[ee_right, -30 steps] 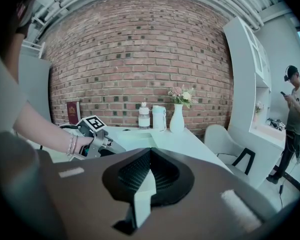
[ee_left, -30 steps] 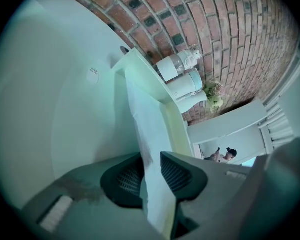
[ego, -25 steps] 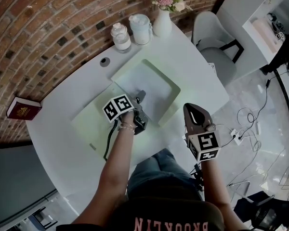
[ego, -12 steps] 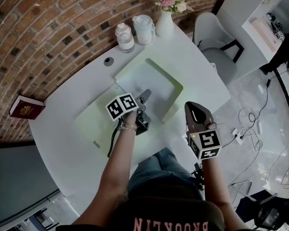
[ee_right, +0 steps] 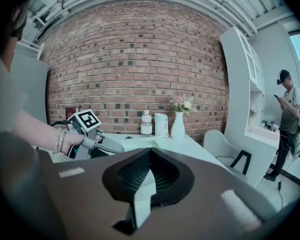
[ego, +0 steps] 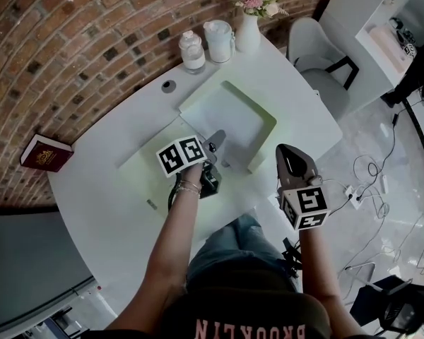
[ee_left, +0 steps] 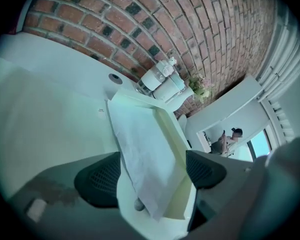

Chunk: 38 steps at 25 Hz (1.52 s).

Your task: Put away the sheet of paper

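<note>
The white sheet of paper [ee_left: 140, 154] lies in the pale green tray [ee_left: 177, 134], and its near corner hangs over the tray's front edge. My left gripper [ee_left: 150, 176] hovers just above that corner. Its jaws have just been opening and now stand wide; neither pad touches the sheet. In the head view the left gripper [ego: 218, 141] sits at the tray's [ego: 265, 136] near side. The sheet [ego: 222, 119] lies flat inside the tray. My right gripper [ego: 288, 154] hangs shut and empty off the table's front right edge, and its pads [ee_right: 150, 156] meet at the tips.
A pale green mat [ego: 145, 171] lies left of the tray. A jar [ego: 192, 51], a cup [ego: 219, 39] and a vase of flowers [ego: 249, 20] stand along the brick wall. A red book [ego: 48, 152] lies far left. A grey chair [ego: 318, 55] is behind the table.
The left gripper has drawn back a little from the tray and lifted. The right gripper has risen slightly. The sheet stays in the tray.
</note>
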### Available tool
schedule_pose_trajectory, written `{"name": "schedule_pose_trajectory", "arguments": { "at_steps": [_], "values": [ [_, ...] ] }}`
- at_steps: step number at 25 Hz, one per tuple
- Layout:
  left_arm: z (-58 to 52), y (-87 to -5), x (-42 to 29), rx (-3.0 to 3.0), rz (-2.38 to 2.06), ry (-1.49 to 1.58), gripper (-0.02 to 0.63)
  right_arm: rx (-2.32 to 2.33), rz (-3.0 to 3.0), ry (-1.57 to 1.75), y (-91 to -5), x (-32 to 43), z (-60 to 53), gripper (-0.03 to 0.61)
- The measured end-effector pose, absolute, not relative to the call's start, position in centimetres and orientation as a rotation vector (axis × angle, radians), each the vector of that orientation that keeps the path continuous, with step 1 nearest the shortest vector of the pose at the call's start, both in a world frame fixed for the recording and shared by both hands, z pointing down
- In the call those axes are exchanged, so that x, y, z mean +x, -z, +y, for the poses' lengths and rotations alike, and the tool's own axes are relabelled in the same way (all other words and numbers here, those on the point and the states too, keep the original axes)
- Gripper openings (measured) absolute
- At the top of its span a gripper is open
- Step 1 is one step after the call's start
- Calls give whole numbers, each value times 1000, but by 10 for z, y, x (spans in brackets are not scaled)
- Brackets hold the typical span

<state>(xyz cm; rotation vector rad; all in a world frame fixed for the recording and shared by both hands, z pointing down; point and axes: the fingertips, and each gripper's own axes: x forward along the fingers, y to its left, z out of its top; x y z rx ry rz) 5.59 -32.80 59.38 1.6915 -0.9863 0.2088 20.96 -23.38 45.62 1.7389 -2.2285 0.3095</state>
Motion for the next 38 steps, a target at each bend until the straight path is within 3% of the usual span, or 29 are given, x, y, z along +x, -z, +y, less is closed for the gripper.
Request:
{"name": "schedule_pose_trajectory", "arguments": {
  "at_steps": [3, 4, 8, 9, 27, 38],
  "values": [
    [-320, -585, 46, 1741, -981, -244, 412, 1767, -2223, -300, -451, 205, -230, 0],
    [-318, -582, 42, 1756, -986, -252, 373, 1778, -2221, -297, -449, 204, -229, 0],
    [-313, -566, 17, 1834, -1054, -265, 50, 1800, -2217, -278, -443, 191, -222, 0],
    [-312, -562, 12, 1856, -1063, -267, -3, 1803, -2218, -273, -441, 187, -219, 0],
    [-283, -473, -34, 2122, -1250, -174, -3, 1764, -2278, -184, -413, 160, -195, 0],
    [-245, -404, -10, 2340, -1543, -215, -3, 1684, -2371, -126, -385, 191, -185, -2]
  ]
}}
